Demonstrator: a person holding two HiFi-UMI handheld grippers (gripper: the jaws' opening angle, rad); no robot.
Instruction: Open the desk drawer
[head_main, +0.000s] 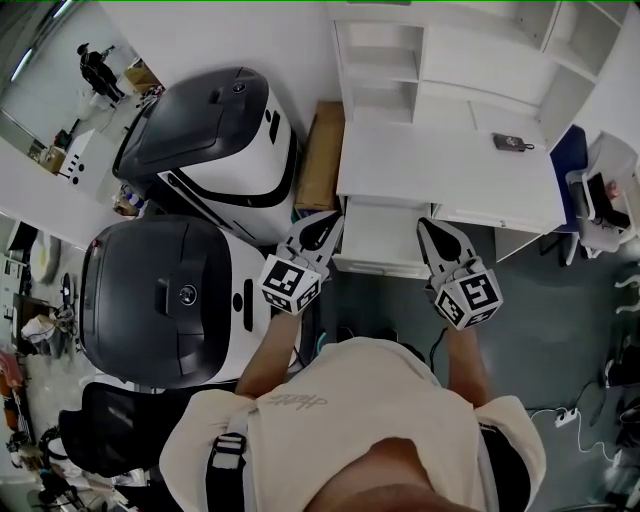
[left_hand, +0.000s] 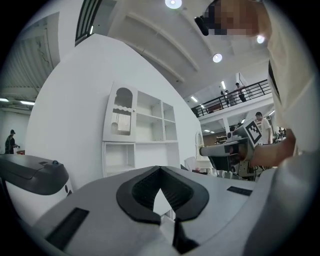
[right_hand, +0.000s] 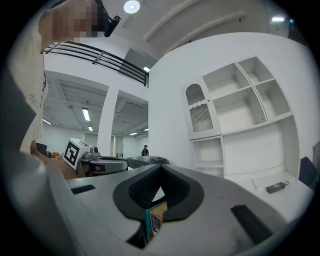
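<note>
The white desk (head_main: 450, 165) stands ahead of me. Its drawer (head_main: 385, 240) shows as a white panel under the left part of the desktop's front edge; I cannot tell whether it is pulled out. My left gripper (head_main: 330, 224) hovers just left of that panel, jaws shut with nothing between them (left_hand: 160, 172). My right gripper (head_main: 428, 230) hovers at the panel's right corner, also shut (right_hand: 160, 170). A small coloured card-like piece (right_hand: 156, 220) shows in the slit below its pads; I cannot tell whether it is held. Neither gripper touches the drawer.
Two large black-and-white machines (head_main: 215, 130) (head_main: 165, 290) stand to the left, with a cardboard box (head_main: 322, 155) against the desk's side. White shelves (head_main: 385, 65) rise behind the desktop, where a small dark object (head_main: 510, 142) lies. Chairs (head_main: 600, 195) stand right; a power strip (head_main: 565, 415) lies on the floor.
</note>
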